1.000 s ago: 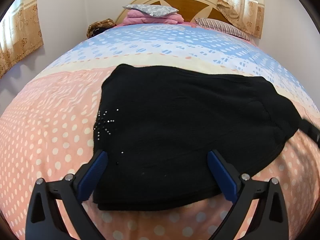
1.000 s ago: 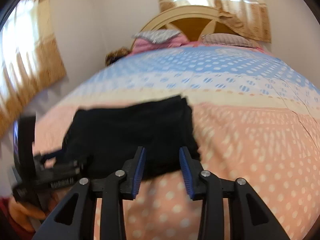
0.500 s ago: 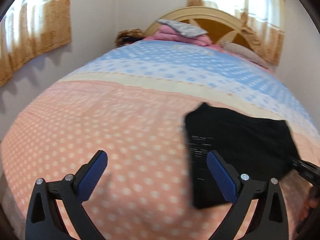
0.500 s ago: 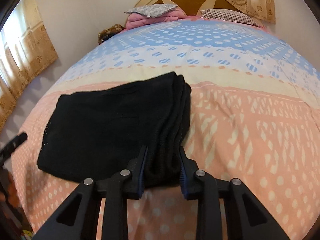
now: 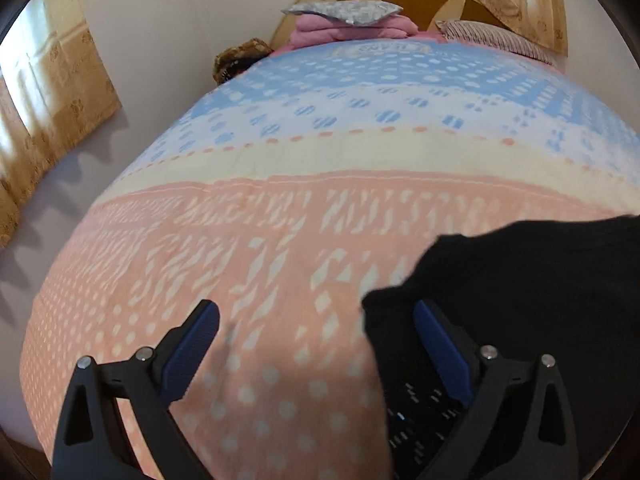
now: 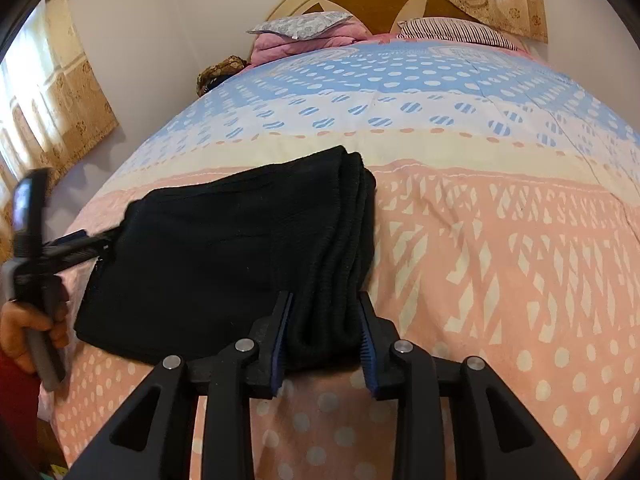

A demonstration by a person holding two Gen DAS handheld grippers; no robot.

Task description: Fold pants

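Nearest us, our right gripper (image 6: 323, 338) clamps the folded pants' (image 6: 224, 256) thick right edge, jaws opening slightly. Our left gripper (image 5: 316, 334) stands wide apart at their left edge, gripping nothing. Beyond stretches the bedspread (image 6: 480, 216), then pillows (image 6: 304, 26).

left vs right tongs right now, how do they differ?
Left tongs stand wide open with only bedspread between the pads; right tongs are narrow, though opening slightly, pads pressing the folded edge of the black pants. Left sits at the pants' side edge, one finger over the cloth; right straddles the thick fold. Shared: black frames, blue pads, both angled down at the bed.
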